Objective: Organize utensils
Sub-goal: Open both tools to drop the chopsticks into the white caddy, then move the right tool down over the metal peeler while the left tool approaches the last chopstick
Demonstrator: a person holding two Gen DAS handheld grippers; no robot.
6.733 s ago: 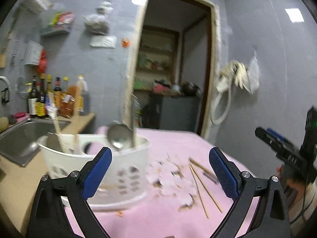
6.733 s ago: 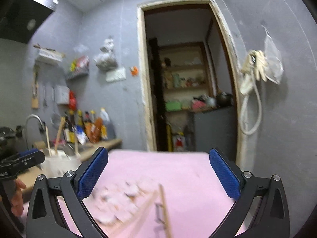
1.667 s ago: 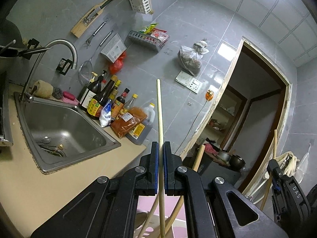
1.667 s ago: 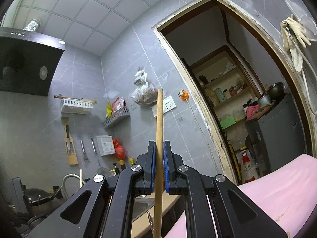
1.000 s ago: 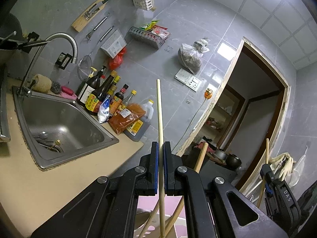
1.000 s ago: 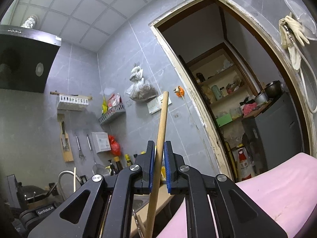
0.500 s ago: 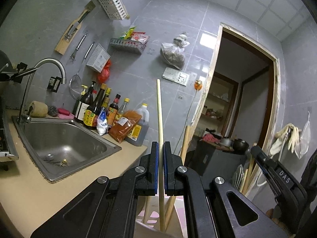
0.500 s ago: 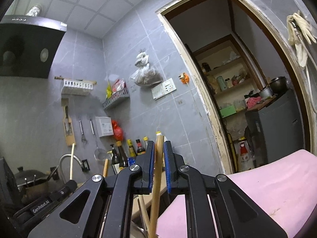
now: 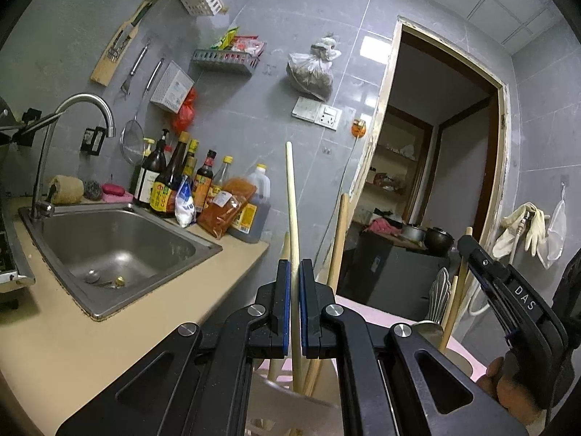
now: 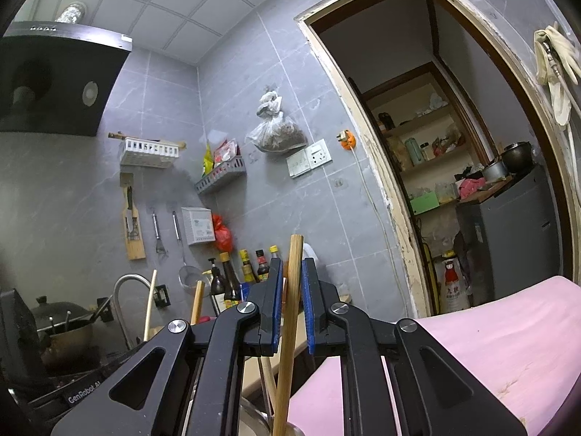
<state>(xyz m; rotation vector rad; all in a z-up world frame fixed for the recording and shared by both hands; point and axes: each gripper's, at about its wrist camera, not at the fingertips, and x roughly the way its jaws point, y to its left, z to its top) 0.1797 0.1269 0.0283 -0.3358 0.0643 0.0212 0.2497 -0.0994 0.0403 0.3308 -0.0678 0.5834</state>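
My left gripper (image 9: 294, 283) is shut on a pale chopstick (image 9: 292, 210) that stands upright, its lower end down inside the white utensil basket (image 9: 290, 405). Other wooden handles (image 9: 339, 239) and a metal spoon (image 9: 428, 327) stand in the basket. My right gripper (image 10: 290, 283) has a gap between its jaws; a darker bamboo chopstick (image 10: 290, 312) leans loosely between them, its lower end down among the utensils. The right gripper also shows in the left wrist view (image 9: 483, 265) at the right, over the basket.
A steel sink (image 9: 116, 250) with a tap and sauce bottles (image 9: 189, 189) lies left on the beige counter (image 9: 72, 341). The pink table (image 10: 490, 345) lies to the right. A doorway (image 10: 454, 181) opens behind.
Both grippers have come down over the basket, lowering their chopsticks into it. The right jaws have parted slightly and its chopstick now leans loose between them.
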